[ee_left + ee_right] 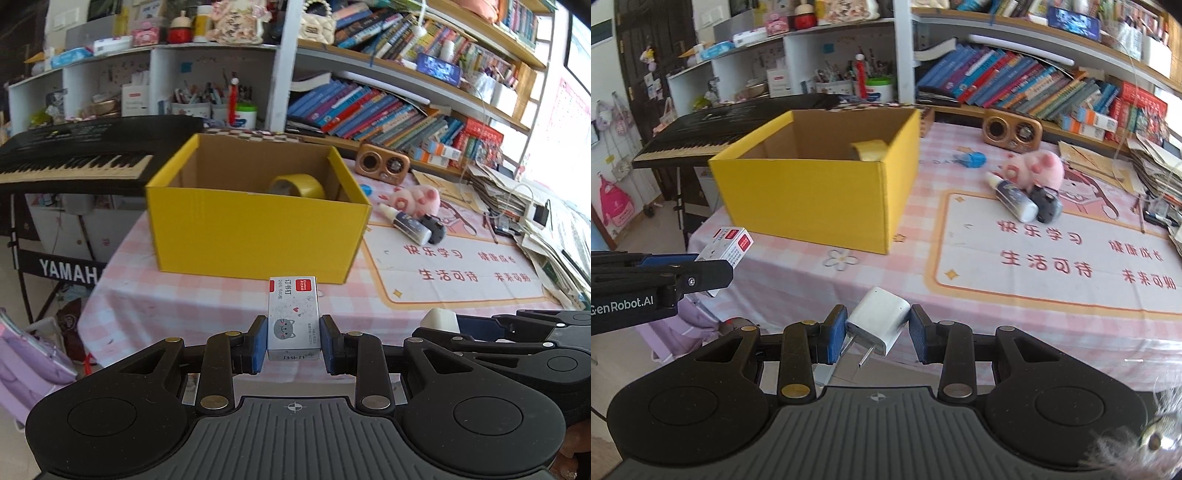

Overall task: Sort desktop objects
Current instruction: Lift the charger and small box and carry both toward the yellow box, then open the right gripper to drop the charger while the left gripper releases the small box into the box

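White and tilted, the charger (880,319) sits askew between the right gripper (878,334) pads, seemingly pinched at its corners, so it may twist free before reaching the yellow box (816,188), while the left gripper (293,341) squarely clamps the staple box (293,317).

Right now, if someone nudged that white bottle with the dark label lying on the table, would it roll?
Probably. The white bottle with the dark label lies on its side and looks round, so it should roll easily. The small dark object touching it might stop it. It looks like light plastic.
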The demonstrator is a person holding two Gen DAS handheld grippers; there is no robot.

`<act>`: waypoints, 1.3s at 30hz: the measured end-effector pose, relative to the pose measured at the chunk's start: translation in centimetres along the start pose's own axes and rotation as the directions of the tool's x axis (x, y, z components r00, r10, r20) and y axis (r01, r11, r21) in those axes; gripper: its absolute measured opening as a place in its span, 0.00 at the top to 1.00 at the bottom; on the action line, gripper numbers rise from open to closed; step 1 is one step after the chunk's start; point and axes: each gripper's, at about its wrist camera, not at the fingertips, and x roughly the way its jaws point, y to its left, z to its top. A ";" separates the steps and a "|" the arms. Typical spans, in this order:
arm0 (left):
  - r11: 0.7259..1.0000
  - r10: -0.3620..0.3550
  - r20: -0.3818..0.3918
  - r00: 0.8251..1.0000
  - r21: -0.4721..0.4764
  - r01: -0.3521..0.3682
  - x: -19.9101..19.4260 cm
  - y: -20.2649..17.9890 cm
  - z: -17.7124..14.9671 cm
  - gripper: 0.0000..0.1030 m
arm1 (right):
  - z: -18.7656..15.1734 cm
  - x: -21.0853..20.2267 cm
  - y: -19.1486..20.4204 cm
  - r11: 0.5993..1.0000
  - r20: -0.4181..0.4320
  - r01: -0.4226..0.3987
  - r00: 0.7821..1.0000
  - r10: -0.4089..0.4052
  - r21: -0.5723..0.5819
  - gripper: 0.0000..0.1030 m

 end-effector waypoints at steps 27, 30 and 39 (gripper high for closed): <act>0.996 0.031 0.029 0.999 -0.080 -0.029 -1.4 2.3 -0.5 0.73 | 1.0 -0.1 2.9 0.994 0.018 -0.076 0.997 0.078 -0.082 0.67; 0.996 0.046 0.047 0.998 -0.073 -0.043 -1.3 2.2 0.3 0.73 | 1.7 0.3 2.4 0.993 0.032 -0.082 0.996 0.085 -0.083 0.67; 0.998 0.045 0.153 0.987 -0.050 -0.037 0.3 2.8 6.3 0.73 | 7.4 1.8 0.9 0.988 0.124 -0.117 0.984 0.129 -0.101 0.67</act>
